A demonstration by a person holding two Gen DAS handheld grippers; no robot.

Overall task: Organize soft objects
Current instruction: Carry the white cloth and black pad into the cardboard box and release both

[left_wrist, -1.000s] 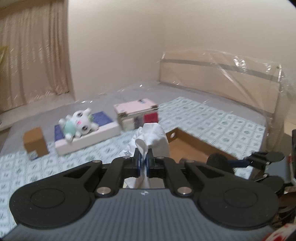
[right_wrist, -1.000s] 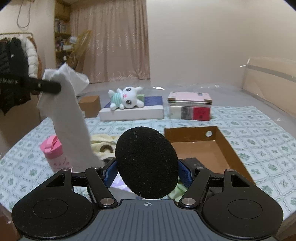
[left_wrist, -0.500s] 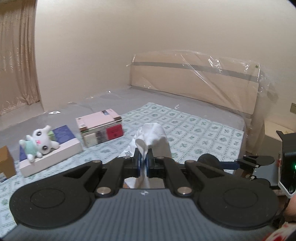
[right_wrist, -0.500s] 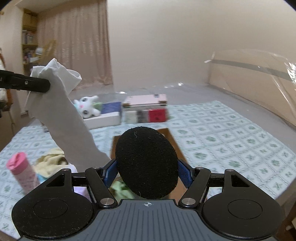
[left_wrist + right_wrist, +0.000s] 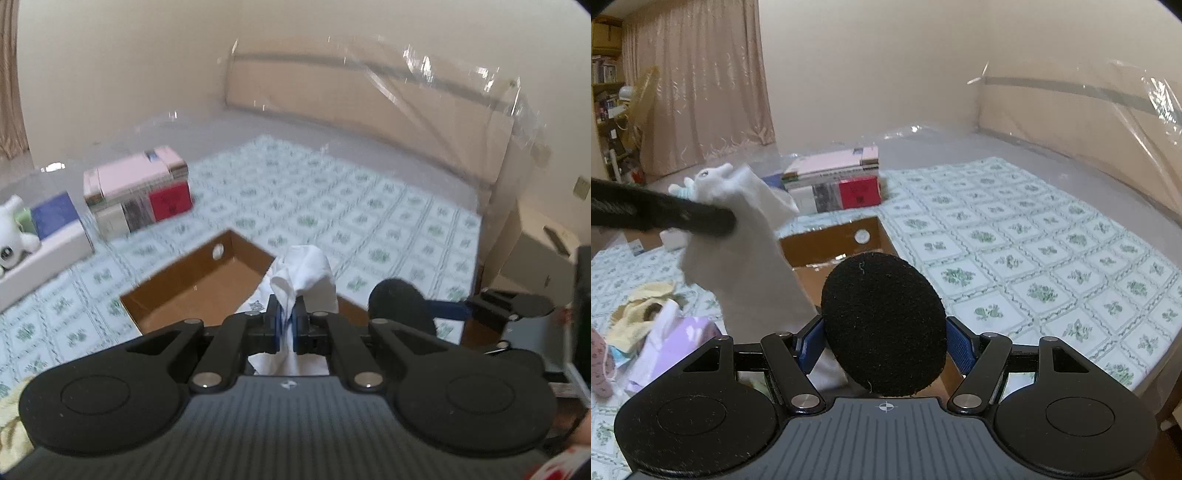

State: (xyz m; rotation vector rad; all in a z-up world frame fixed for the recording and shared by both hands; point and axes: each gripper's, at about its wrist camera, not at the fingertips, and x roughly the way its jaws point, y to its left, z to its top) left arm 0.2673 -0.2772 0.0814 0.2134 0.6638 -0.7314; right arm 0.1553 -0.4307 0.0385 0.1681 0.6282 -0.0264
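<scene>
My left gripper (image 5: 285,323) is shut on a white cloth (image 5: 306,275) and holds it up over the near corner of an open brown cardboard box (image 5: 199,286) on the bed. In the right wrist view the same cloth (image 5: 750,254) hangs from the left gripper's black finger (image 5: 665,214) beside the box (image 5: 834,242). My right gripper (image 5: 884,347) is shut on a round black sponge pad (image 5: 882,326), held above the box's near edge. The pad also shows in the left wrist view (image 5: 400,308).
A stack of books (image 5: 838,184) and a white plush toy (image 5: 9,240) on a white-and-blue box (image 5: 48,236) lie beyond the cardboard box. A yellow cloth (image 5: 641,314), a lilac item (image 5: 677,343) and other soft things lie at the left. The wrapped headboard (image 5: 369,96) stands behind.
Both grippers have swung right and lowered toward the cardboard box. The white cloth now hangs over the box's corner, closer to the right gripper. Both grips are unchanged.
</scene>
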